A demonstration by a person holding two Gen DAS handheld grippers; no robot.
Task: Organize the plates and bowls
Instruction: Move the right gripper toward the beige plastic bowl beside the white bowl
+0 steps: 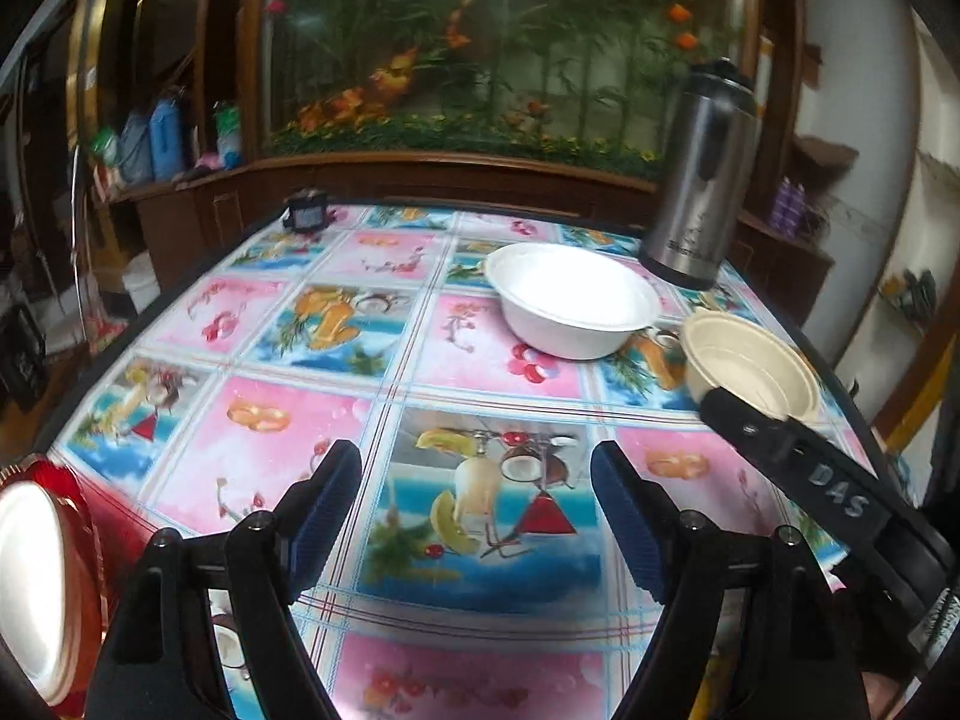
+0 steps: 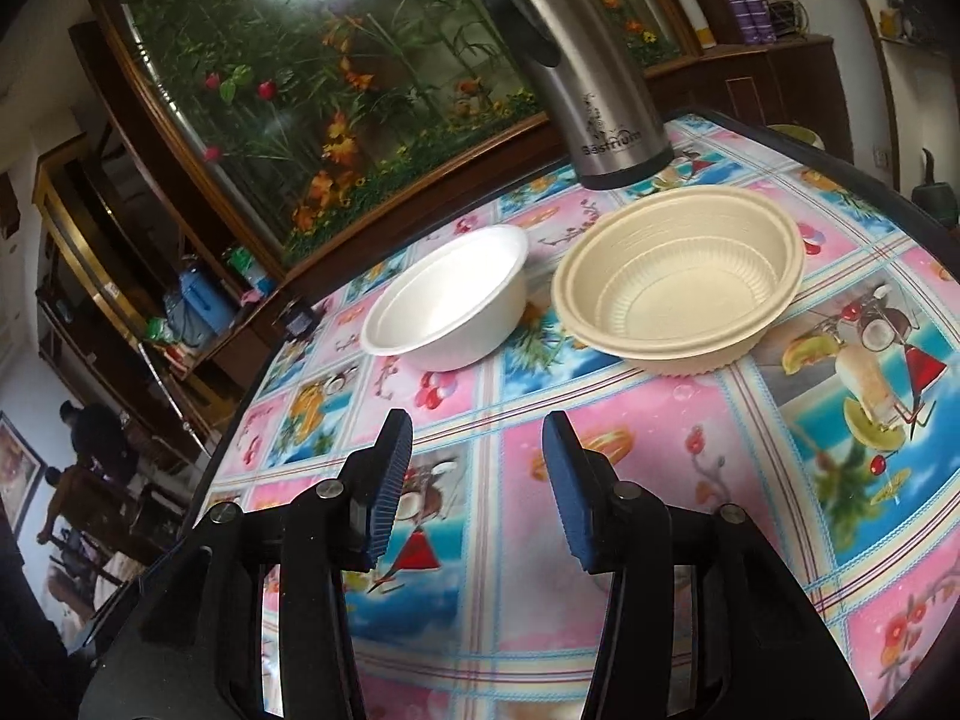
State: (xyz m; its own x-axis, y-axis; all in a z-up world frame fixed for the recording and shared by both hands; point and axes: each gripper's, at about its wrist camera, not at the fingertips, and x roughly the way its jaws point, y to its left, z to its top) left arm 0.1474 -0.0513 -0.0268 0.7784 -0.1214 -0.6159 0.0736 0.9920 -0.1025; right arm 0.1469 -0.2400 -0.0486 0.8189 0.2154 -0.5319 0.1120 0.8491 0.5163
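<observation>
The near part of the bench [image 2: 630,540] lay bare ahead of both tongs, leaving room to pass. Farther on, the white bowl [image 2: 447,312] and the beige bowl [image 2: 678,282] stood side by side, a narrow gap of cloth between them. Close behind them the steel flask [image 2: 588,84] rose tall, blocking the far right corner. A red plate [image 1: 42,588] stood just left of the left tongs [image 1: 477,516], and the right tongs [image 1: 810,468] crossed in front of the beige bowl

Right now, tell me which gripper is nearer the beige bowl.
Right. The right gripper points at the beige bowl just ahead; the left gripper hangs further back, bowl off to its right.
</observation>
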